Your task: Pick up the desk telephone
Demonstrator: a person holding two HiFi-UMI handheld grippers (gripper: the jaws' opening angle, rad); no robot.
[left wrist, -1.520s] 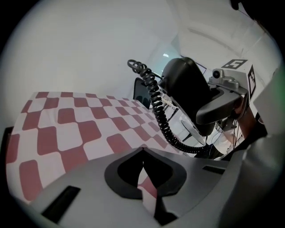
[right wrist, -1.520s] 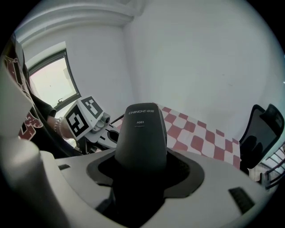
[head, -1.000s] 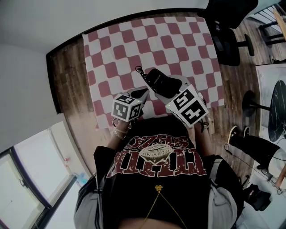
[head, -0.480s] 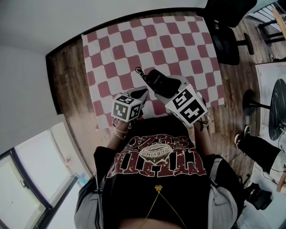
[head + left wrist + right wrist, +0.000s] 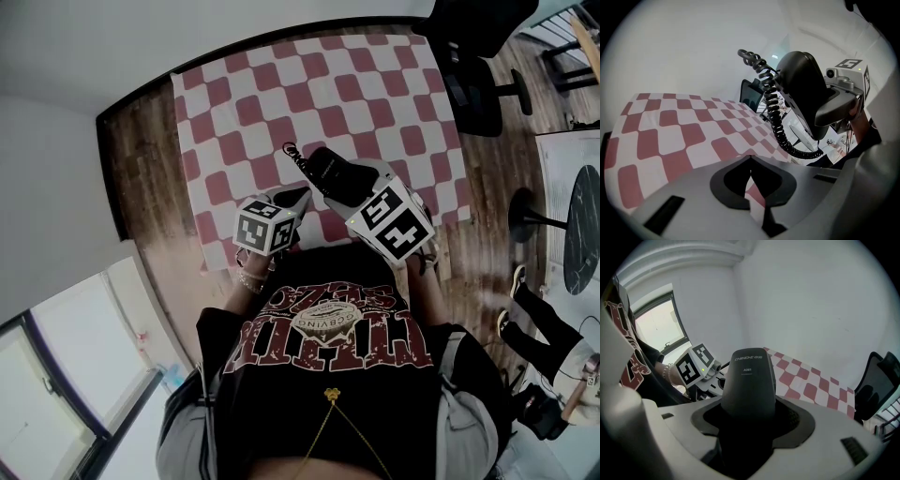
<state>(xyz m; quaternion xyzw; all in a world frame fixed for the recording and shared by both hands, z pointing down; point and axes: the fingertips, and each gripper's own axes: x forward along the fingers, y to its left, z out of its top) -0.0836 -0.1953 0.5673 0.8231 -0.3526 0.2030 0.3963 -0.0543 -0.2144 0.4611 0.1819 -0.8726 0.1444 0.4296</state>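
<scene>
Where the person's chest ends, the left gripper (image 5: 302, 195) is held low over the near edge of the checked tabletop (image 5: 281, 84), its jaws pressed together with nothing between them. Just beside it, the black desk telephone (image 5: 330, 172) is pinched in the jaws of the right gripper (image 5: 361, 187) and is lifted clear of the tabletop. Farther out, the coiled cord (image 5: 776, 112) is seen hanging from it.
</scene>
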